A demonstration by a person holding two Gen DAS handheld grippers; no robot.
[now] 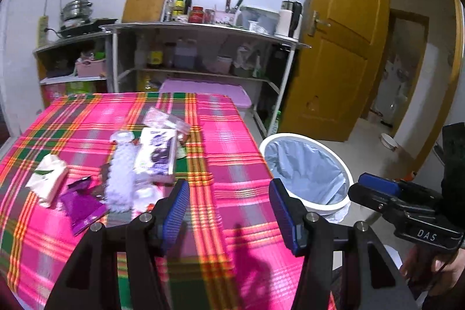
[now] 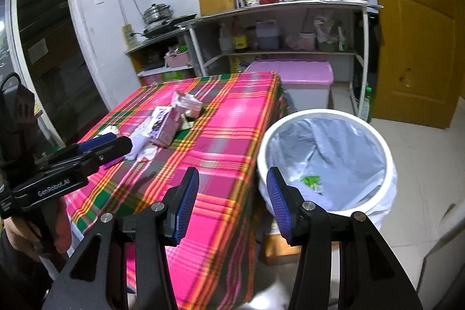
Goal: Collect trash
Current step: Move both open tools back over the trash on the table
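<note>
Beyond the empty left gripper (image 1: 228,208), trash (image 1: 136,161) lies leftward.

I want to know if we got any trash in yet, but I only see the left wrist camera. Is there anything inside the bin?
Observer: Yes. The right wrist view looks down into the lined trash bin, and a green wrapper scrap lies at the bottom.
Operator: Is the right gripper carrying something?
Observer: No. The right gripper is open, with nothing between its fingers.
Operator: Is anything on the floor by the bin?
Observer: What looks like a brown cardboard box sits low down beside the bin, next to the table's cloth.
</note>
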